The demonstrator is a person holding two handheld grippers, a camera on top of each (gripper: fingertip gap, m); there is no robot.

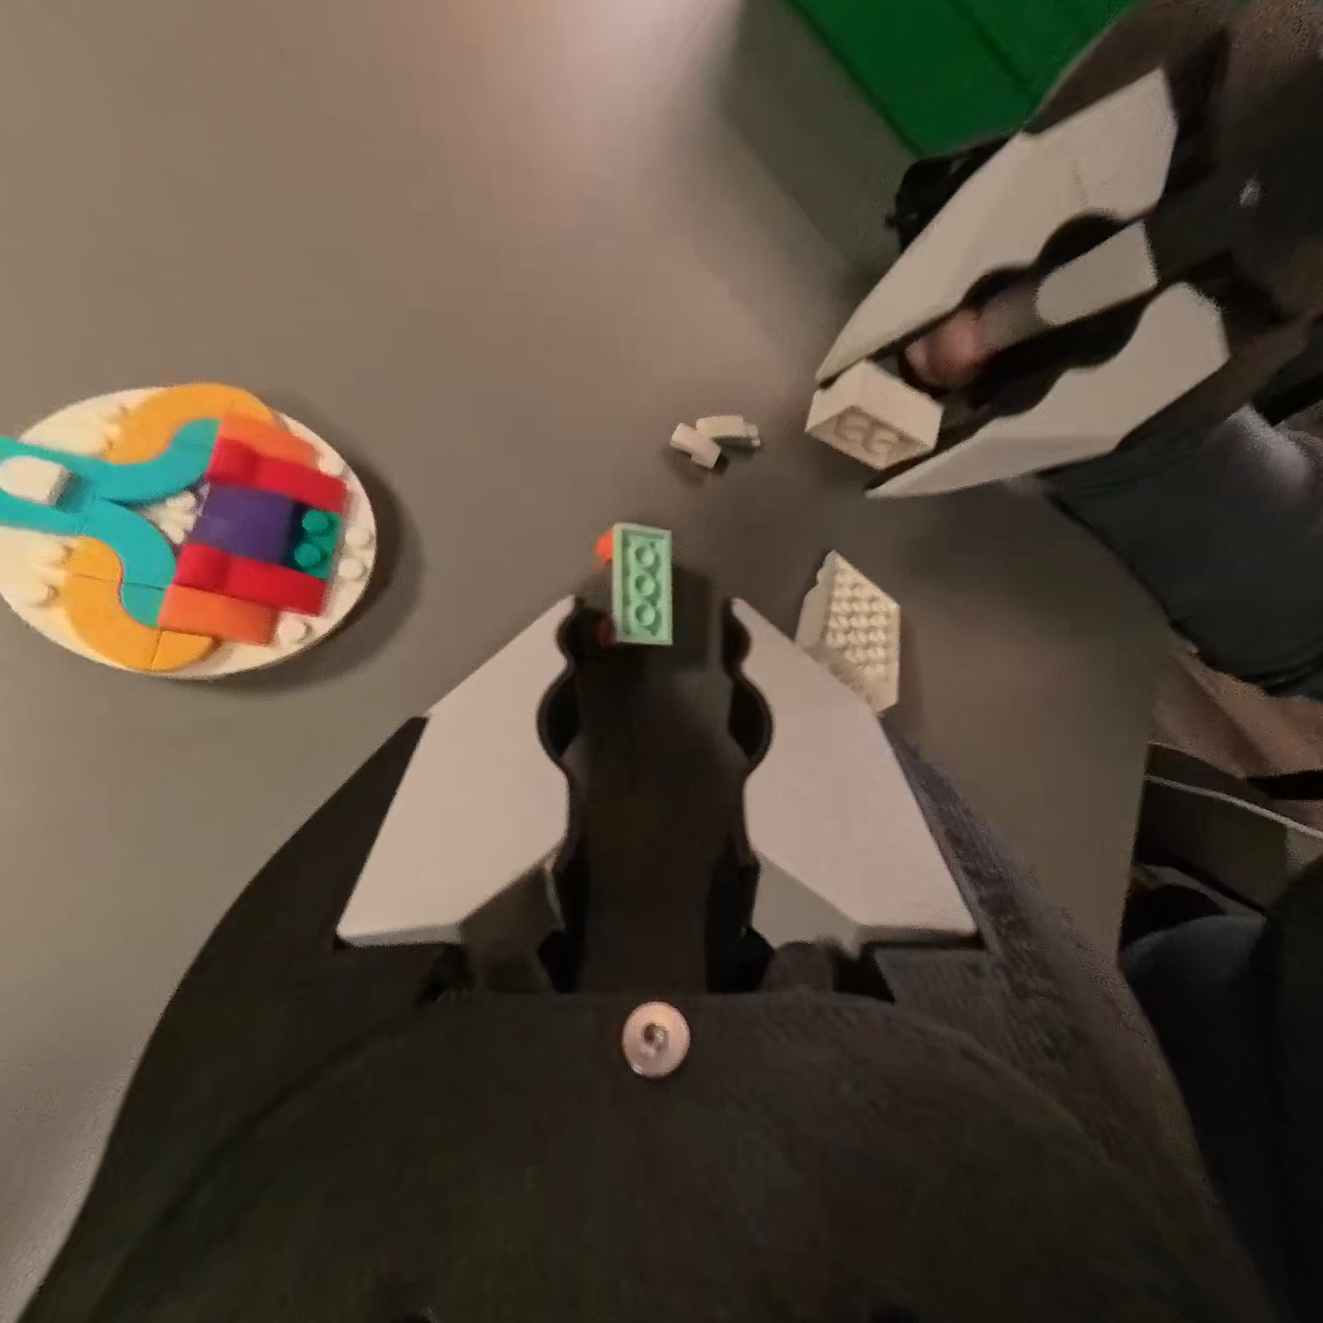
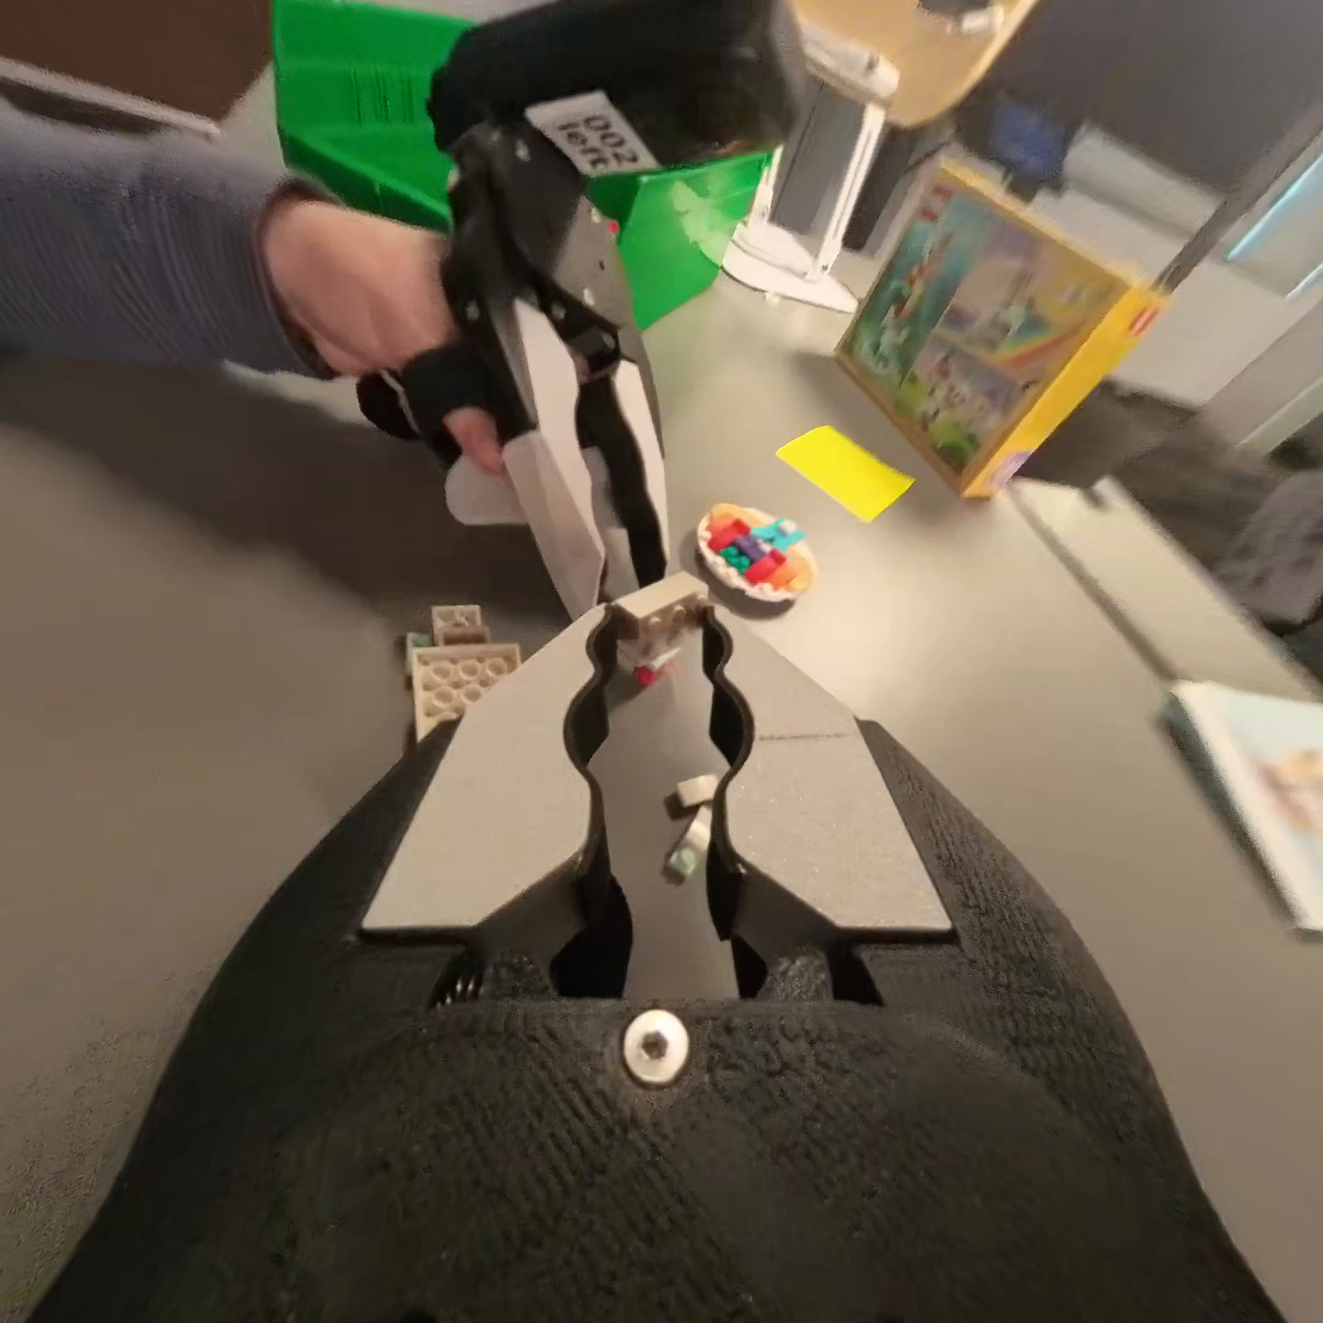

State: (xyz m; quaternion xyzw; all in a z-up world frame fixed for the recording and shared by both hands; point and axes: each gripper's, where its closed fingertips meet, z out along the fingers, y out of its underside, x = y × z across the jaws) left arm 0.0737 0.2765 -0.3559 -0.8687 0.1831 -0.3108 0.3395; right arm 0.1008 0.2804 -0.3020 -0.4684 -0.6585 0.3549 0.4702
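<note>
Grey table (image 1: 429, 215) spreads bare beyond parted left tongs (image 1: 651, 608).

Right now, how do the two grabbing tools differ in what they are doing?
The right gripper has its fingers shut on a white brick; the left gripper is open and holds nothing. The right gripper holds its brick off the grey table; the left gripper points at a mint green plate lying between its fingertips. Both have pale, wavy-edged fingers on black bodies.

Left tool (image 1: 651, 612) agape, right tool (image 2: 655, 619) clamped
</note>
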